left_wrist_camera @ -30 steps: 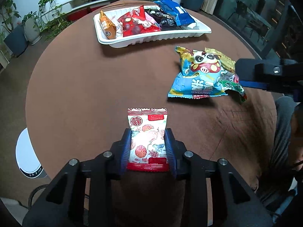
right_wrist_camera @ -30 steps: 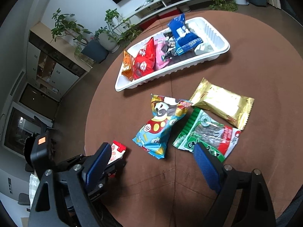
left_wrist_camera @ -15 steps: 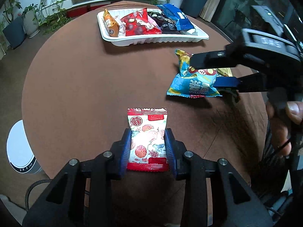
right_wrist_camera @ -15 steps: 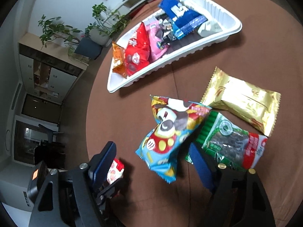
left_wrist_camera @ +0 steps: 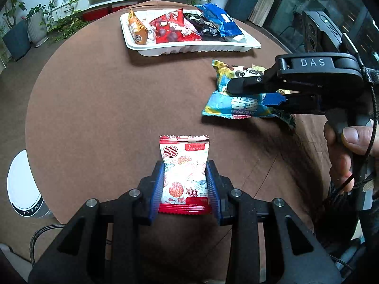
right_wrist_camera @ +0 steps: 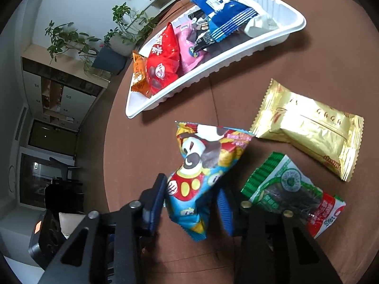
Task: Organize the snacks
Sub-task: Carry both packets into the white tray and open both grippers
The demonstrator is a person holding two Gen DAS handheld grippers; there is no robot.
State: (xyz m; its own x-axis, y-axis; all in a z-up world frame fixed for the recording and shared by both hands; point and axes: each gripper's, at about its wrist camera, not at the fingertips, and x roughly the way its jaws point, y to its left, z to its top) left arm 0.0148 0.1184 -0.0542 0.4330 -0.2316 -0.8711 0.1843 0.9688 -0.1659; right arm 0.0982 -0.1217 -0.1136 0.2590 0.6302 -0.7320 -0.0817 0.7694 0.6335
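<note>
My left gripper [left_wrist_camera: 185,166] is shut on a red-and-white snack packet [left_wrist_camera: 183,156] that lies flat near the front edge of the round brown table [left_wrist_camera: 106,94]. Off to the right, my right gripper [right_wrist_camera: 190,185] [left_wrist_camera: 246,94] has a blue panda snack bag [right_wrist_camera: 203,156] [left_wrist_camera: 236,108] between its jaws. They are closing, and both pads press into the crumpled bag. A white tray [left_wrist_camera: 189,48] [right_wrist_camera: 236,54] at the far side holds several snack packs.
A gold packet [right_wrist_camera: 308,127] and a green-and-red packet [right_wrist_camera: 289,189] lie on the table right of the panda bag. A person's hand [left_wrist_camera: 348,142] grips the right gripper's handle. A white round device [left_wrist_camera: 22,187] stands on the floor at left; potted plants stand beyond the table.
The right gripper came in over the panda bag and its jaws narrowed from wide apart until they pinched it. The left gripper and its packet kept still.
</note>
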